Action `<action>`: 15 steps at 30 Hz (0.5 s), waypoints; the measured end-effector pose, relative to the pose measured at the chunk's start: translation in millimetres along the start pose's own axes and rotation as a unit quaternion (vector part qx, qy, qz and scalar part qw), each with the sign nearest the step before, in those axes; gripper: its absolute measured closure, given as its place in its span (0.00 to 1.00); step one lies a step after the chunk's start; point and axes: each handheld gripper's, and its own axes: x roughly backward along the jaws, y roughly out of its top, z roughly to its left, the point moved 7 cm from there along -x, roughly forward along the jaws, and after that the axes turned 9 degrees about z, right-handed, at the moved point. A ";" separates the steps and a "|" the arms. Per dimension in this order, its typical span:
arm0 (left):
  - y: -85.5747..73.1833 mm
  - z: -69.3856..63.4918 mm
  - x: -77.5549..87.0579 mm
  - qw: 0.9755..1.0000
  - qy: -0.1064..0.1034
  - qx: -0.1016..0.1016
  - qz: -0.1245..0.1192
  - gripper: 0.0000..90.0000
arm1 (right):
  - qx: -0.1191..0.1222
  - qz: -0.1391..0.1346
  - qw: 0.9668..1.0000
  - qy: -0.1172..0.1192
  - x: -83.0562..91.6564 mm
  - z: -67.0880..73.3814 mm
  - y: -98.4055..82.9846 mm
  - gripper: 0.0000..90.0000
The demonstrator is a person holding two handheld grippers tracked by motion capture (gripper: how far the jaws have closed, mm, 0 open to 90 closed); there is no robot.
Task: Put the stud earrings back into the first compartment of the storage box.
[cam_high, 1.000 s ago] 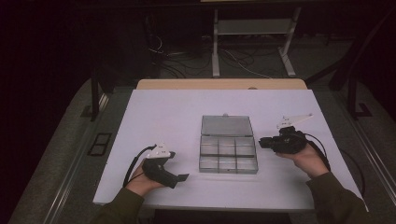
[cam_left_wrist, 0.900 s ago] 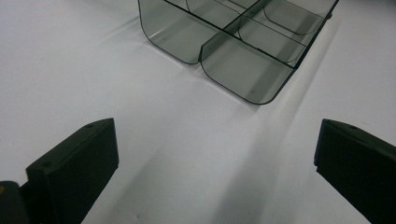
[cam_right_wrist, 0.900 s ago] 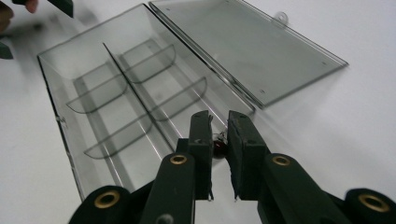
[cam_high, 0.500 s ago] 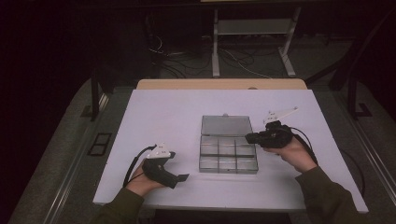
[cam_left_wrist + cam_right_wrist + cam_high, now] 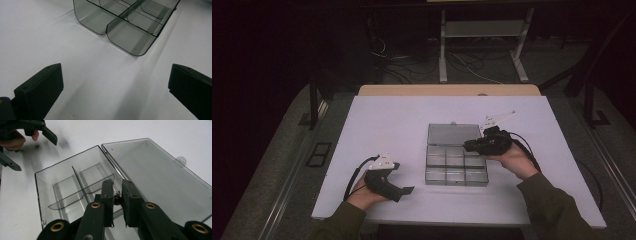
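The box [image 5: 456, 162] lies on the table [image 5: 402, 120] about midway between its left and right edges, nearer the front edge, lid [image 5: 160, 177] folded flat toward the far edge so every compartment is open from above. The right tongs [image 5: 117, 198] pinch a small dark-red piece [image 5: 117, 199] over the compartments on the lid side, probably to drop it in one. The left tongs [image 5: 115, 82] rest spread and empty on the table near the front-left corner, likely waiting. No readable writing or brand.

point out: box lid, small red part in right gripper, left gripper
lid [image 5: 160, 172], right gripper view, middle of the open clear panel
red part [image 5: 117, 199], right gripper view, the bit showing between the pads
left gripper [image 5: 408, 190], high view, between its jaw tips
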 end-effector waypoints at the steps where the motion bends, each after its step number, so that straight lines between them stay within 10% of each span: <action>1: 0.0 0.0 0.0 1.000 -0.001 -0.001 0.000 0.00 | 0.001 0.000 1.000 0.001 -1.2 0.6 1.2 0.88; 15: 0.1 -0.2 0.4 1.000 -0.001 0.001 -0.001 0.00 | 0.021 0.007 1.000 0.017 -21.7 12.2 19.8 0.88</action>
